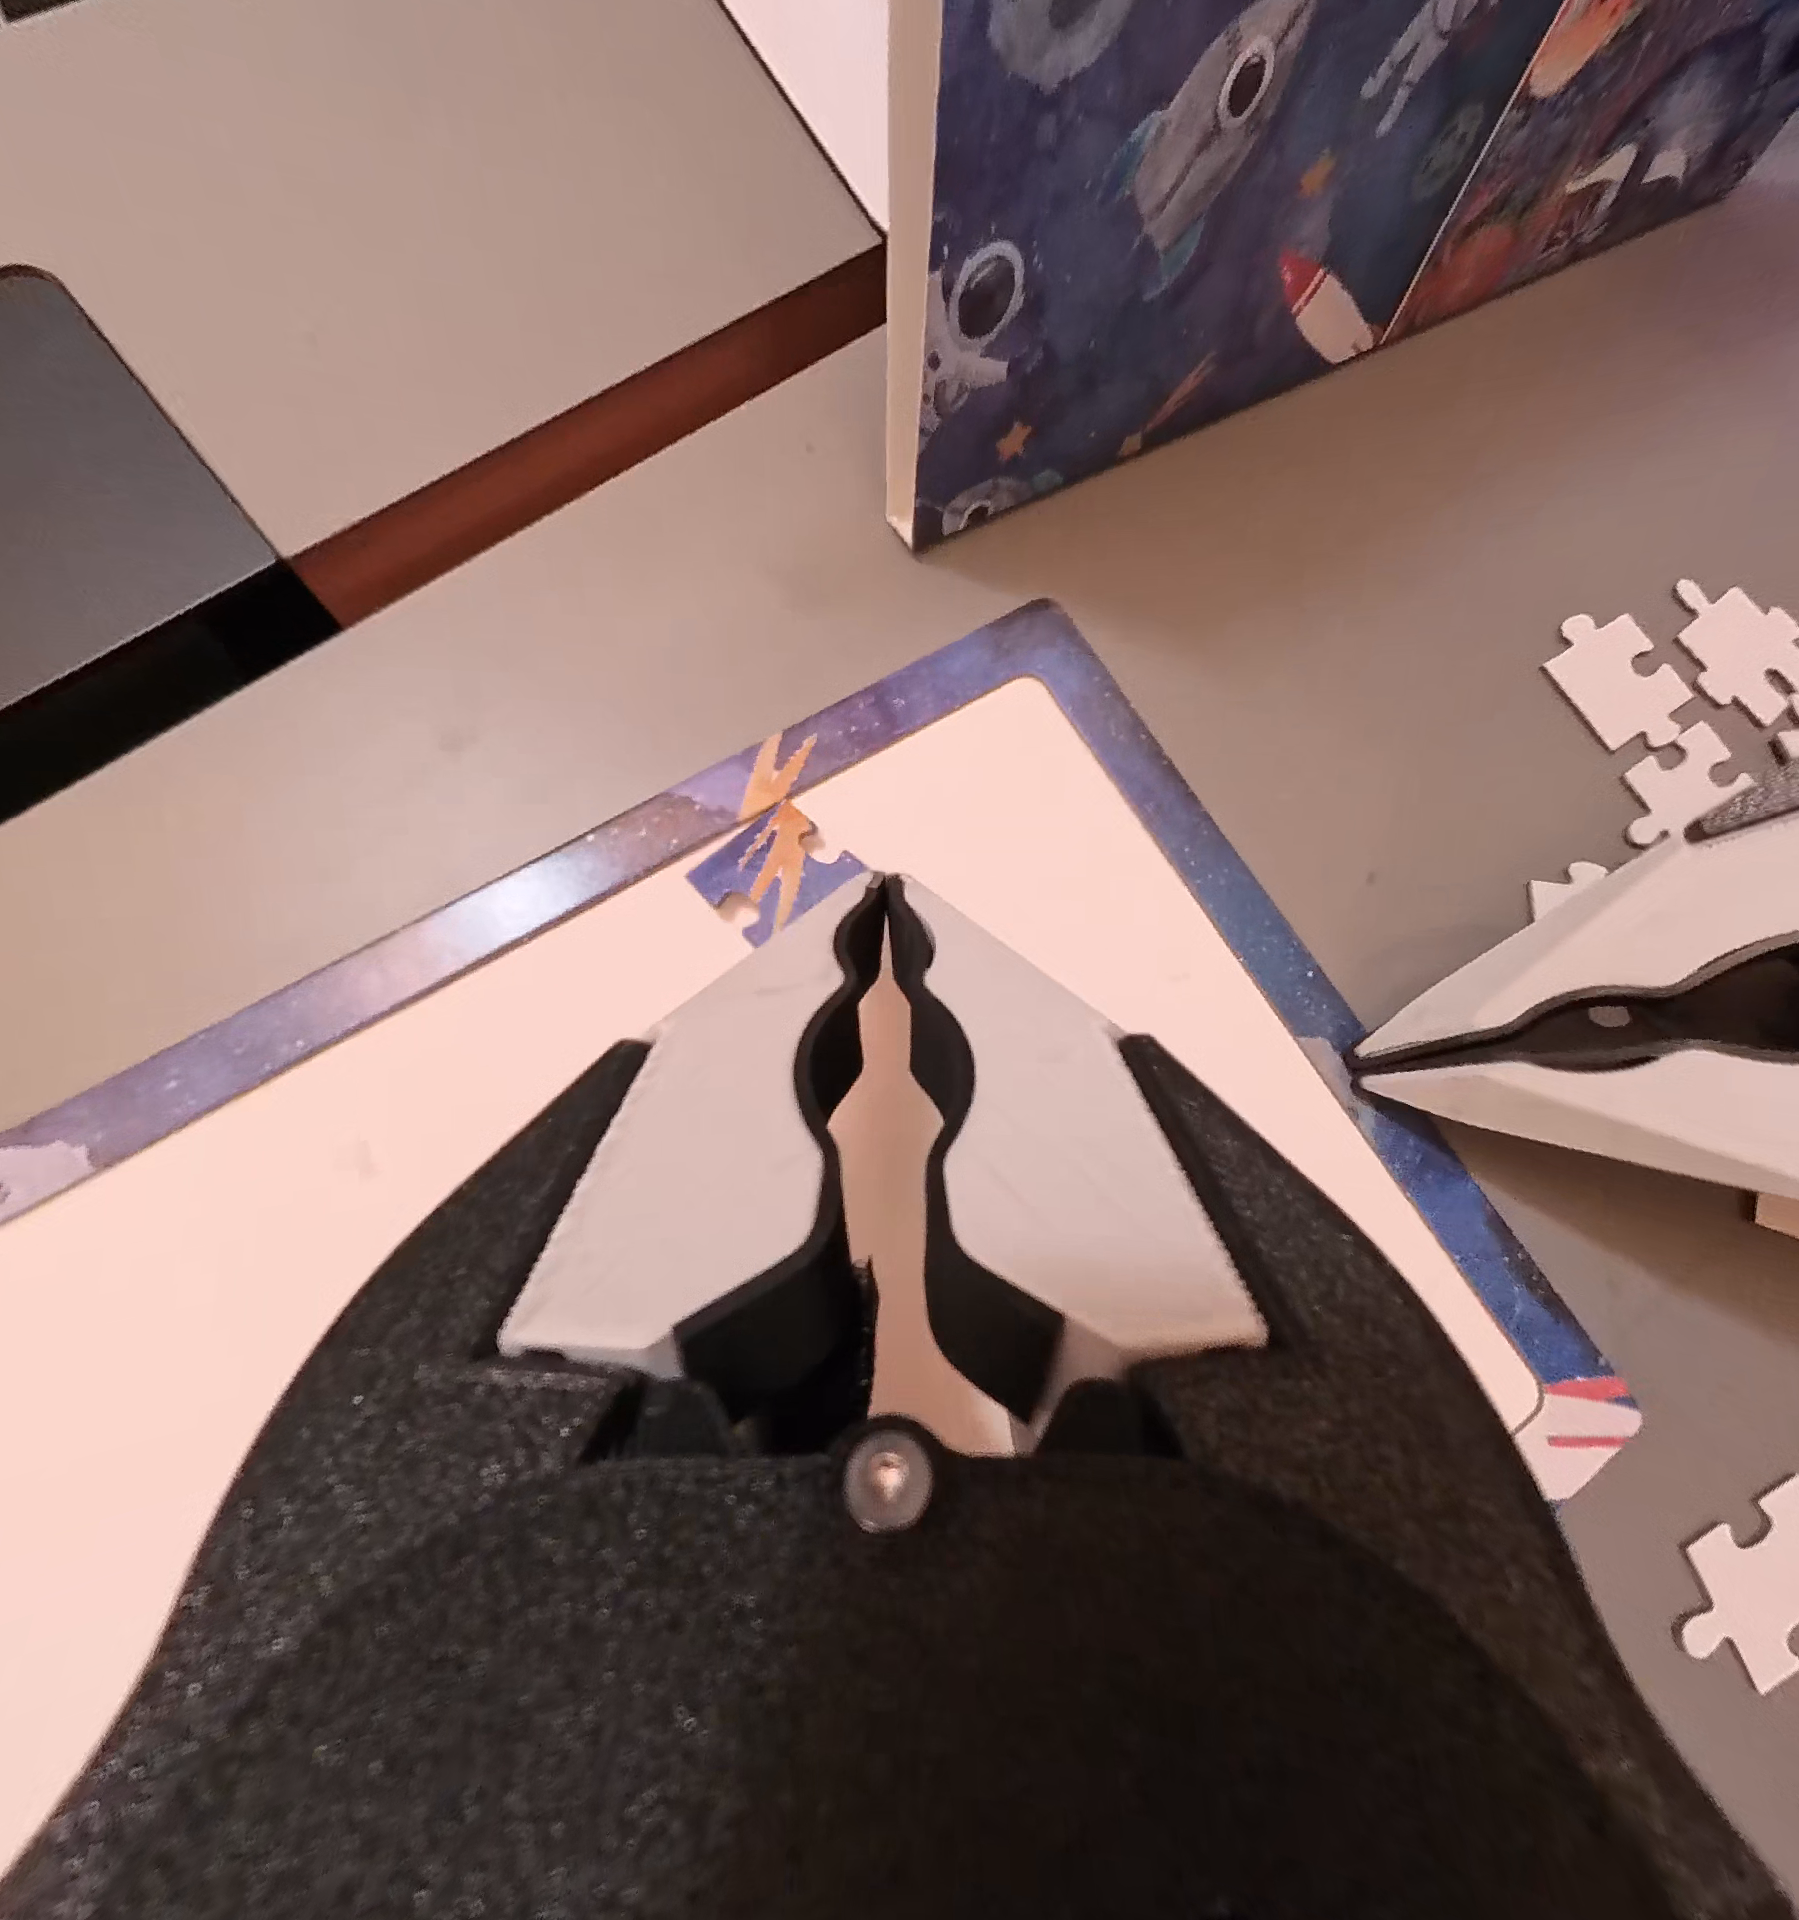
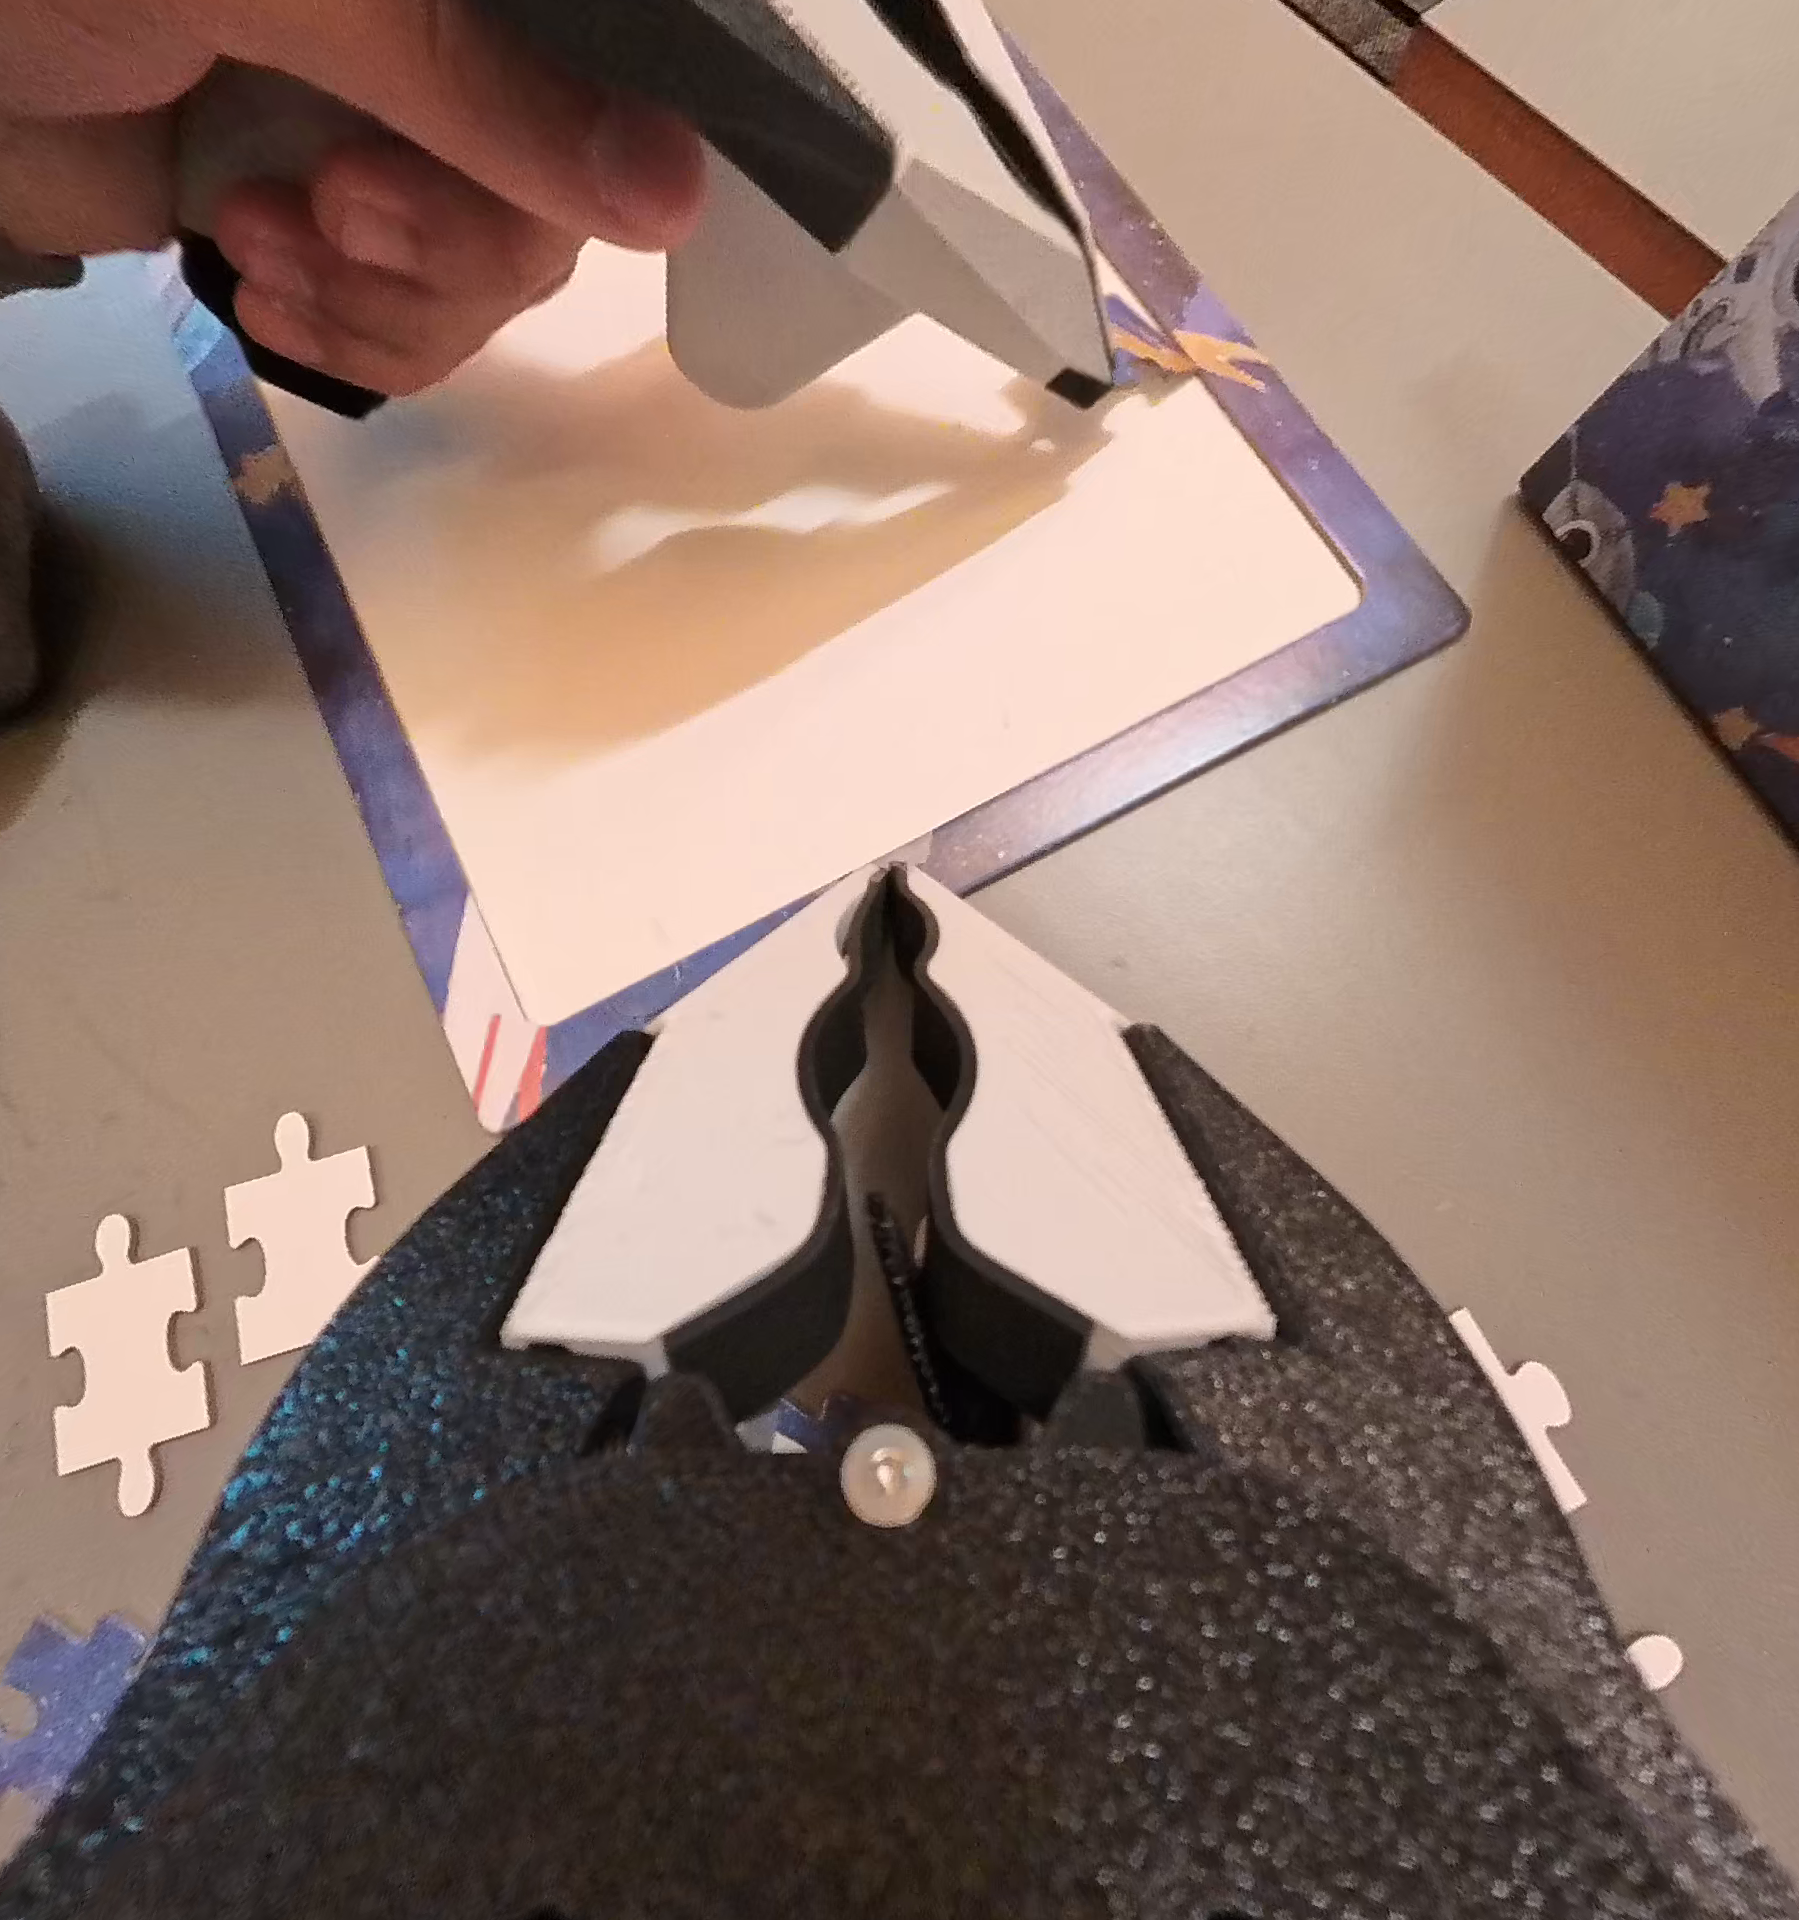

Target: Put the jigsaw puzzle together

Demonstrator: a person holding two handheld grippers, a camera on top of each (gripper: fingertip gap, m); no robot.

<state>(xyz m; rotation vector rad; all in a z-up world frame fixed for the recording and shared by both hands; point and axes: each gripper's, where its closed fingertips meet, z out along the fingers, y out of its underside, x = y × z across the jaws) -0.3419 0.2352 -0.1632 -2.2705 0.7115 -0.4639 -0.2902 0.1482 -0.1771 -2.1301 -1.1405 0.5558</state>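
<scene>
The puzzle tray has a blue starry frame (image 1: 407, 961) and a bare white floor. One blue piece with an orange mark (image 1: 775, 883) lies flat inside it against the far frame edge. My left gripper (image 1: 887, 883) is shut, its tips touching that piece's right edge. My right gripper (image 2: 890, 873) is shut and empty, its tips resting on the frame's near border (image 2: 1238, 717). In the left wrist view the right gripper (image 1: 1368, 1062) comes in from the right. In the right wrist view the left gripper (image 2: 1082, 387), held by a hand (image 2: 355, 208), sits beside the piece (image 2: 1191, 358).
The puzzle box with a space picture (image 1: 1290, 260) stands behind the tray, also at the right (image 2: 1726, 540). White face-down pieces lie loose on the grey table (image 1: 1612, 681) (image 1: 1773, 1584) (image 2: 126, 1351) (image 2: 297, 1236). One blue piece (image 2: 43, 1704) lies face up. A second table and a grey chair (image 1: 64, 468) are beyond. Tip to tip, the grippers are about 11 centimeters apart.
</scene>
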